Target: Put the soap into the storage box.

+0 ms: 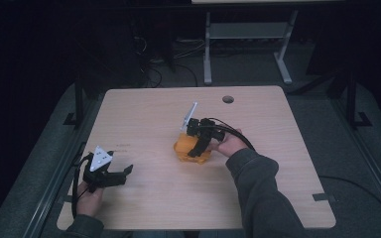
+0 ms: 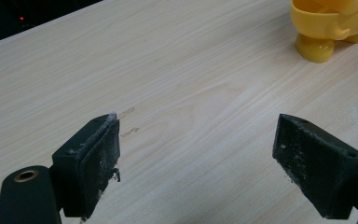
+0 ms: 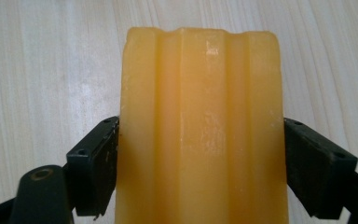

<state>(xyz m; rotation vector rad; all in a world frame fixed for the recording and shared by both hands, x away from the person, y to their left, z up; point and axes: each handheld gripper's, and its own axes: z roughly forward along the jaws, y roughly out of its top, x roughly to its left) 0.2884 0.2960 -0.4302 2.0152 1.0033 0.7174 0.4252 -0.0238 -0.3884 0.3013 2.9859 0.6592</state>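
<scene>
Your right tongs (image 3: 200,158) are clamping the yellow toy (image 3: 200,116) mid-table; lifting is what's left, I'd say. Your left tongs (image 2: 196,154) are gaping empty near the table's (image 1: 144,198) left edge.

Yellow ridged plastic toy (image 3: 200,130) mid-table, between tool jaws.

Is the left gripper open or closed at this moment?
Open. In the left gripper view, the left gripper's two black fingers stand wide apart, with only the bare wooden table between them.
</scene>
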